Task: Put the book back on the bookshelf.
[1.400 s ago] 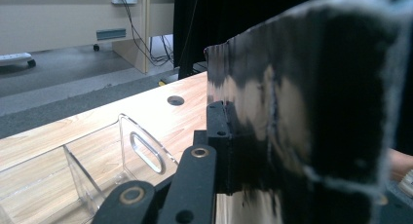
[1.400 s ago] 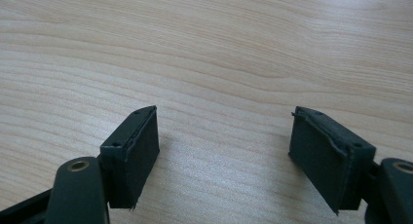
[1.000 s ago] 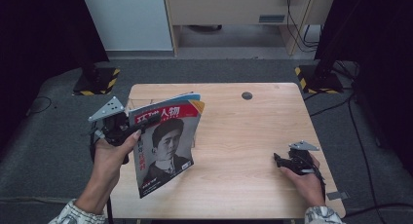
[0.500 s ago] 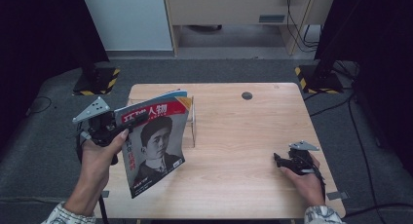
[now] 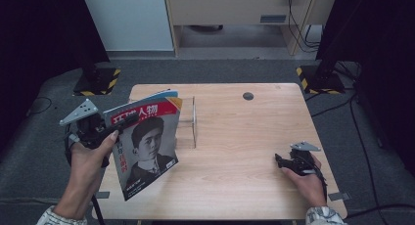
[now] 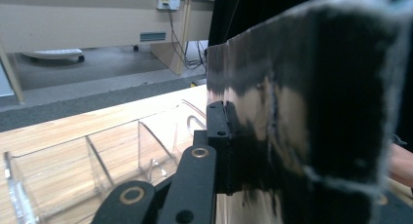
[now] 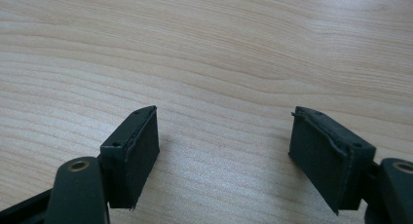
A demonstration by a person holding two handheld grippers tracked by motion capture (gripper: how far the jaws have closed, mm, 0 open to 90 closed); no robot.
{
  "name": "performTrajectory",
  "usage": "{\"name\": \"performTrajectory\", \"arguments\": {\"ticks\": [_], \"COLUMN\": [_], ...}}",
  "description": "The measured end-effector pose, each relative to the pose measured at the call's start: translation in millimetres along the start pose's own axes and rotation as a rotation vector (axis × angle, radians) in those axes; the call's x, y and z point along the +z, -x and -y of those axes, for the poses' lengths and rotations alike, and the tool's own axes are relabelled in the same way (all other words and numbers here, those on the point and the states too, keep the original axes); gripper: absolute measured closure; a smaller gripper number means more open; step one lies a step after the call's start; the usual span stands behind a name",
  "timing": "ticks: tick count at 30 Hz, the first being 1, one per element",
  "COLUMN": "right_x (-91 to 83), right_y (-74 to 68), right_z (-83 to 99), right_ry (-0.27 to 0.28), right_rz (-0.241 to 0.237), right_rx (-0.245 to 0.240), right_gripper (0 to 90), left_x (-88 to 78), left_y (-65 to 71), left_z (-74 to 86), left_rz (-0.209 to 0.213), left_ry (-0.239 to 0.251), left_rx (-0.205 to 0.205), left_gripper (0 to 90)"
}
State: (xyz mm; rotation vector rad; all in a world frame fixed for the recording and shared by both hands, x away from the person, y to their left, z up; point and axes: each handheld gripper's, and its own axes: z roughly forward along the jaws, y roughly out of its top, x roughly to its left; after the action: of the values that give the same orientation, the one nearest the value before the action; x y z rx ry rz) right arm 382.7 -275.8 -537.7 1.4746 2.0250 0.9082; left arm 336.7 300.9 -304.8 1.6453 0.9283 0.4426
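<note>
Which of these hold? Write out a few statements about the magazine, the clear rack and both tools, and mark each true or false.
1. The left tool is clamped on the red-titled portrait magazine. True.
2. The magazine lies flat on the light wooden table. False: it is held up off the table.
3. The right tool has its jaws apart with nothing between them. True.
4. The clear acrylic rack stands at the table's right edge. False: it stands left of centre, behind the magazine.
</note>
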Motion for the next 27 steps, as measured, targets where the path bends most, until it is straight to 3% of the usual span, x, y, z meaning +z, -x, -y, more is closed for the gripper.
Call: {"name": "performTrajectory", "arguments": {"ticks": [27], "right_x": [-0.2], "right_y": [-0.2], "right_z": [0.0], "right_ry": [-0.002], "right_rz": [0.003], "right_rx": [0.003], "right_gripper": [26.4], "left_x": [-35.8], "left_y": [-14.9], "left_z": [-1.8], "left_rz": [-0.061], "left_ry": [0.018], "left_rx": [-0.012], "left_gripper": [86.6]}}
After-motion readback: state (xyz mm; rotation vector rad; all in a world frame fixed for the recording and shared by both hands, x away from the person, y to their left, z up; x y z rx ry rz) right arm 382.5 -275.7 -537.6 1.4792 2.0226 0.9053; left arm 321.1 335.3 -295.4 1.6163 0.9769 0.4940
